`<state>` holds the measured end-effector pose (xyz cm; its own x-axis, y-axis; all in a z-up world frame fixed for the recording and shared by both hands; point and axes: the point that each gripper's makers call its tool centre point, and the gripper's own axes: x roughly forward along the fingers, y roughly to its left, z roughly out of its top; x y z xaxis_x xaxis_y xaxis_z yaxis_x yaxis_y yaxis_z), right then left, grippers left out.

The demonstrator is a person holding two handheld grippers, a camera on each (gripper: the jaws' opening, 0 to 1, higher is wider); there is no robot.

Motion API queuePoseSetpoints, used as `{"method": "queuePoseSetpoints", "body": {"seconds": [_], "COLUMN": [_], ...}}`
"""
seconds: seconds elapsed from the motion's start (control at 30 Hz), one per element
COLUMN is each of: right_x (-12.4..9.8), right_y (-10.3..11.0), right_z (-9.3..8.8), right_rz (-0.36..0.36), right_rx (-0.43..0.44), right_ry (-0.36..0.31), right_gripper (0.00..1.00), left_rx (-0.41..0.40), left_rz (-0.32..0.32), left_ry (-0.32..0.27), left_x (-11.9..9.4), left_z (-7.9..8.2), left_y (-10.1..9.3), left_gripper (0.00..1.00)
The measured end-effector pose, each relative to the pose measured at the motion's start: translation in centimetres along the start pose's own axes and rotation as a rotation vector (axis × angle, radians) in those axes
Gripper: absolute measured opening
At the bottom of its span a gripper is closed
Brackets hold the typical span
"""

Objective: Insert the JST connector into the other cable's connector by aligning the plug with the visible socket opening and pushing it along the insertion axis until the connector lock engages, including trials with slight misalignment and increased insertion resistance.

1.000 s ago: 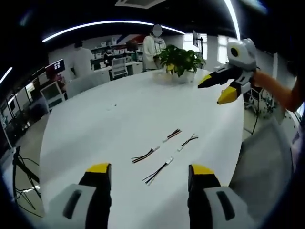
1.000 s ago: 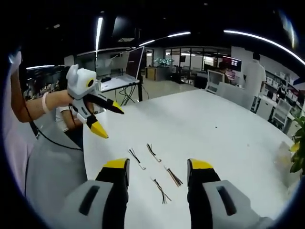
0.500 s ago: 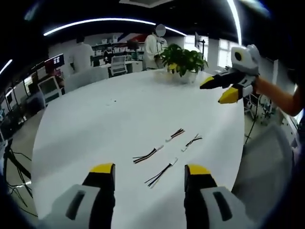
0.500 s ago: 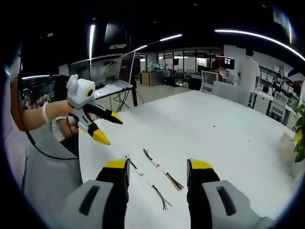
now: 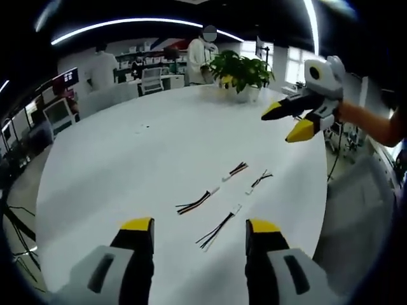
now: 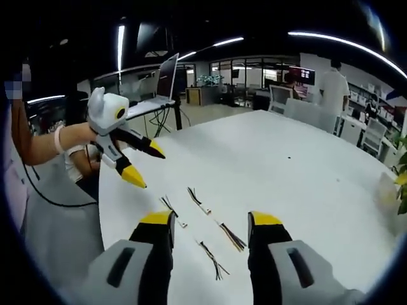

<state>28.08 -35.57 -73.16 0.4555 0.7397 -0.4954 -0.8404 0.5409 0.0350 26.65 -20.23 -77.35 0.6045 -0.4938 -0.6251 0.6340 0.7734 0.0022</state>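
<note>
- The left gripper view looks forward and down over the white table (image 5: 146,152) from above its near edge, between its own two spread jaws; a potted plant (image 5: 240,71) stands far ahead.
- The right gripper view faces the same table (image 6: 305,159) from the opposite side, also high and not close.
- Both views share the short cables (image 5: 219,194) (image 6: 203,222), lying just ahead of the jaws.
- Each view sees the other gripper: the right gripper (image 5: 287,122) at upper right, the left gripper (image 6: 144,164) at left.
</note>
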Motion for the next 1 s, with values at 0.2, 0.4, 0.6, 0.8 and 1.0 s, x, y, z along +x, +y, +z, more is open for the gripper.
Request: {"method": "queuePoseSetpoints", "body": {"seconds": [0.2,0.4,0.6,0.8,1.0], "right_x": [1.1,1.7,1.9,2.3,3.1], "right_y": [-0.5,-1.7,-2.6,-2.6,-2.2], "right_z": [0.0,-0.3,-0.5,-1.0,-1.4], "right_rz": [0.011,0.0,-0.008,-0.001,0.028], "right_rx": [0.003,0.01,-0.001,-0.019,-0.036], "right_ry": [-0.007,-0.004,0.001,0.02,0.014], "right_gripper": [0.42,0.42,0.41,0.4,0.38], "left_rx": [0.021,0.025,0.04,0.078,0.092], "left_rz": [-0.006,0.001,-0.004,-0.009,-0.027], "left_ry": [0.011,0.016,0.015,0.013,0.006], "left_x": [0.6,1.0,1.6,2.2,2.8], "left_z": [-0.5,-0.8,-0.8,-0.8,-0.9], "left_y": [0.3,0.8,1.1,1.2,0.9], "left_gripper": [0.53,0.53,0.52,0.52,0.5]}}
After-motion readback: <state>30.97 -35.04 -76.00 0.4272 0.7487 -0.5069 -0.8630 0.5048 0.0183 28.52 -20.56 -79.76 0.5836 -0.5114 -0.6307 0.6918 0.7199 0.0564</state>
